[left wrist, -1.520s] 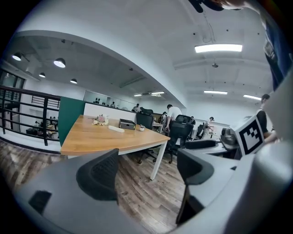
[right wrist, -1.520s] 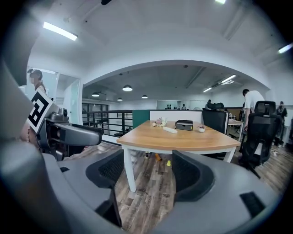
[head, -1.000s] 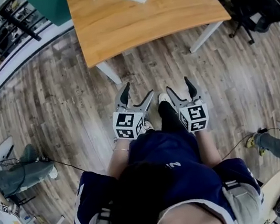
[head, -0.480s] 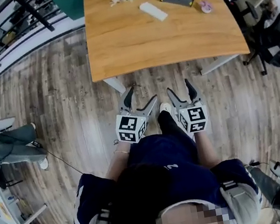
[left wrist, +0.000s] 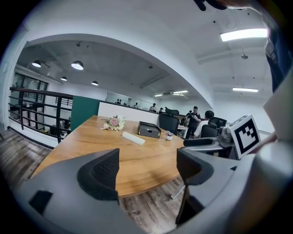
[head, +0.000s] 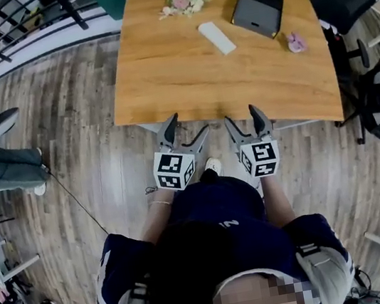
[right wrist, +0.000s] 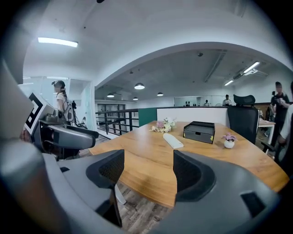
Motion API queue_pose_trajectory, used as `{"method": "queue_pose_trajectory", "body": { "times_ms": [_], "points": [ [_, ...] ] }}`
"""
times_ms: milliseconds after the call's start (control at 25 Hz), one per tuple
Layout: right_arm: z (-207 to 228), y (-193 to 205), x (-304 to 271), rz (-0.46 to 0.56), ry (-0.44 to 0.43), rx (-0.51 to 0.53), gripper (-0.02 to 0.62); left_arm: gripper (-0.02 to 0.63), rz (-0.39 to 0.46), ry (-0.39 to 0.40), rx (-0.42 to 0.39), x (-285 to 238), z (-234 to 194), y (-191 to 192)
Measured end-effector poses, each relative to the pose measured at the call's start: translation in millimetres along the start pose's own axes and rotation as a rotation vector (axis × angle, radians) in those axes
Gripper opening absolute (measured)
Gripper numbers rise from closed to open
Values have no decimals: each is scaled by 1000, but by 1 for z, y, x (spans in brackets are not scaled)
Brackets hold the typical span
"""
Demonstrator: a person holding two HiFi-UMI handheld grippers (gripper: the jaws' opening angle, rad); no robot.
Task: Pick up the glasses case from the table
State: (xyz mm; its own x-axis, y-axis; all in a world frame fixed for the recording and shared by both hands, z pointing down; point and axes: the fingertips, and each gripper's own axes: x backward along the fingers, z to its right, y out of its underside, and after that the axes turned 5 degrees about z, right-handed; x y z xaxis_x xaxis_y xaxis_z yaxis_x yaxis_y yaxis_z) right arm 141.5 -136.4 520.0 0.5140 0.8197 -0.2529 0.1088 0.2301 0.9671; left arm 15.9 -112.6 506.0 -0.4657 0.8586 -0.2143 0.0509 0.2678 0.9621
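Holds left claw (head: 186,131) and right claw (head: 245,121) released and empty at the tabletop's (head: 161,66) near edge, with the white glasses case (head: 217,38) well ahead mid-tabletop, far end slanting left, nearer the right claw.

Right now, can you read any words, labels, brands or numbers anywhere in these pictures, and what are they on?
No word or number here can be read.
Cube on the left claw: black-and-white squares only, no letters.
Cube on the right claw: the same.
Person's shirt: white print, too small to read.
Dark box: a yellow spot on its front, too small to read.
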Motion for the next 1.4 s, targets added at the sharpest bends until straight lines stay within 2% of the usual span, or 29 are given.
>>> {"method": "queue_pose_trajectory", "body": {
  "times_ms": [120, 320, 600, 960, 1400],
  "points": [
    [22, -5, -12, 0, -18, 15, 328, 390, 2, -28, 4, -20, 2, -3],
    [55, -9, -23, -7, 4, -1, 328, 389, -3, -56, 16, -39, -1, -7],
    [51, -8, -35, -41, -25, 2, 328, 388, -32, -82, 25, -45, -14, -3],
    [65, -37, -80, -65, -17, 21, 330, 388, -30, -27, 13, -73, -41, -19],
    [91, -76, -183, -195, -50, 106, 371, 388, -8, 20, 20, -120, -81, -37]
  ]
}}
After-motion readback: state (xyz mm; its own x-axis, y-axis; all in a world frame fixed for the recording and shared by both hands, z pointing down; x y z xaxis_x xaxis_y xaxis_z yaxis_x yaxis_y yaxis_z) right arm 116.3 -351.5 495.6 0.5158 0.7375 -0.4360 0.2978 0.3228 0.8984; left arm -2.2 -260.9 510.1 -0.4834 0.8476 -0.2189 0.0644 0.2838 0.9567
